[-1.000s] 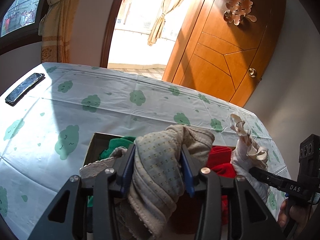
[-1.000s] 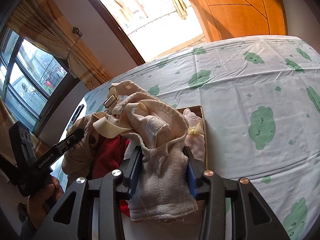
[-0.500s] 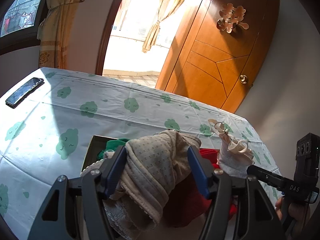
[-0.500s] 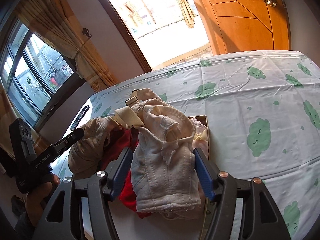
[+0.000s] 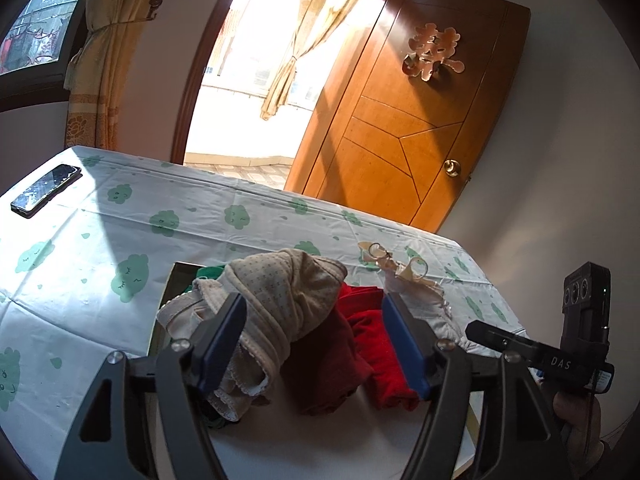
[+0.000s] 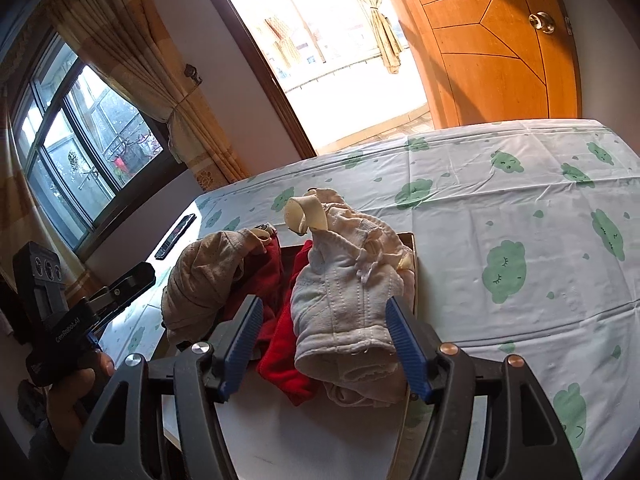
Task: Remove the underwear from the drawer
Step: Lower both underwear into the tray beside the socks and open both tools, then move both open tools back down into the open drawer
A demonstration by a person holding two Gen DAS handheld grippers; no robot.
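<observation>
A shallow open drawer (image 5: 166, 296) rests on the cloud-print tablecloth, heaped with underwear. A beige dotted piece (image 5: 280, 292) lies on the heap's left side, over a red garment (image 5: 360, 340). My left gripper (image 5: 314, 340) hovers just above and behind it. Its jaws are opening; the cloth lies loose between them, pressed by neither pad. A cream bra (image 6: 344, 292) lies on the right side of the drawer (image 6: 414, 276). My right gripper (image 6: 326, 340) stands open around it without pinching it. The beige piece (image 6: 204, 280) also shows there.
A dark phone (image 5: 46, 188) lies at the far left of the table (image 5: 240, 200). A wooden door (image 5: 400, 140) and a bright balcony doorway stand behind. A hand on the other gripper's handle shows at each view's lower edge.
Both pairs of jaws have opened and let go of the beige piece and the cream bra, which sank onto the heap. Both grippers have drawn back and risen a little.
</observation>
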